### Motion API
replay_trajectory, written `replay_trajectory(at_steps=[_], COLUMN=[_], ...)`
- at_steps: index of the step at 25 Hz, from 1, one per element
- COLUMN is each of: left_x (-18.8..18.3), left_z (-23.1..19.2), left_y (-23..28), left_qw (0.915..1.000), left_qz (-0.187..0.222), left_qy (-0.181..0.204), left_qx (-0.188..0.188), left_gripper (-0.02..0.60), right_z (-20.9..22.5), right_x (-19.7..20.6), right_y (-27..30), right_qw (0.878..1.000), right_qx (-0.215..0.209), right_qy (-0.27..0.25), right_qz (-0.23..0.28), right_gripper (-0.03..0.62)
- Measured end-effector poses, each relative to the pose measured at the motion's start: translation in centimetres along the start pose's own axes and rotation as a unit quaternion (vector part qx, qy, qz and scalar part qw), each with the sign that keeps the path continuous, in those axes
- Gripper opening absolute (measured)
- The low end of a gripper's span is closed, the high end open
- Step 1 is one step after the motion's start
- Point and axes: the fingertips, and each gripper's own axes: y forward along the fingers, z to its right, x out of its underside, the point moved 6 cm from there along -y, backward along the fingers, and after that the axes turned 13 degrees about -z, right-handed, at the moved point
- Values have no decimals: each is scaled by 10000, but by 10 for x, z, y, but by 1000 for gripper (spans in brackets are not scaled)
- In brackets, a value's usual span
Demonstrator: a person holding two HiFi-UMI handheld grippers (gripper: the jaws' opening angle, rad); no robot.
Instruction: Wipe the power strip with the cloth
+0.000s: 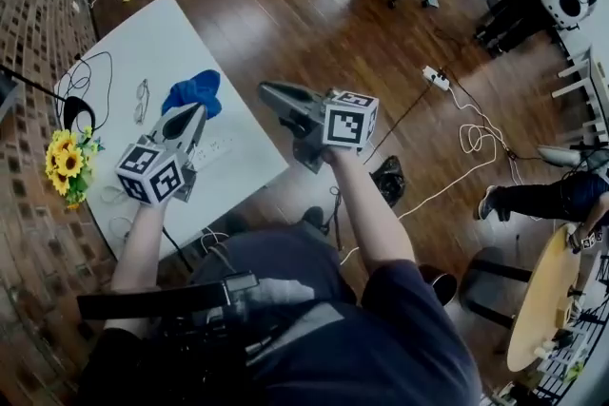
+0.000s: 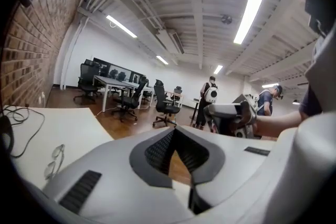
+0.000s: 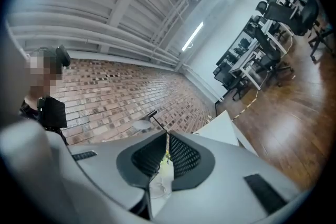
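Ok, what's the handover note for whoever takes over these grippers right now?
Left gripper: shut, empty, held up over the table.
Right gripper: shut, empty, held up near the table's edge.
Cloth: blue, crumpled on the table, in neither gripper.
Power strip: on the table near the cloth, partly hidden by the left gripper.
Done: no wiping visible.
Left: pick up the cloth, wipe the strip.

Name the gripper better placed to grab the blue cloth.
Left, probably. The left gripper hangs over the table with its tip by the blue cloth; the right gripper is past the table's edge. Both are shut, empty.
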Motion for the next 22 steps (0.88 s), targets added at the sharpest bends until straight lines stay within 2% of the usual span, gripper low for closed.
replay_trajectory(at_steps=[3, 6, 9, 12, 18, 22], left_x=[-20, -30, -37, -44, -58, -53], left_z=[55, 103, 149, 189, 241, 272], left_y=[32, 75, 109, 136, 189, 223], left_qw=[9993, 9968, 9919, 9877, 9851, 9757], left_qz=[179, 56, -123, -182, -546, -923], left_qy=[259, 672, 879, 1143, 1140, 1251], left_qx=[196, 430, 908, 1050, 1164, 1545], left_gripper=[-13, -11, -11, -11, -11, -11], right_z=[10, 20, 26, 34, 47, 57], right_x=[-9, -23, -31, -35, -34, -25], right_y=[-45, -93, -143, -195, -284, -328], right_qw=[9998, 9990, 9973, 9934, 9902, 9853], right_qx=[-79, 5, 12, -158, 205, 417], right_qy=[13, -23, -170, -167, -220, -96], right_qz=[200, 441, 712, 1121, 1366, 1653], right_gripper=[-6, -6, 0, 0, -5, -5])
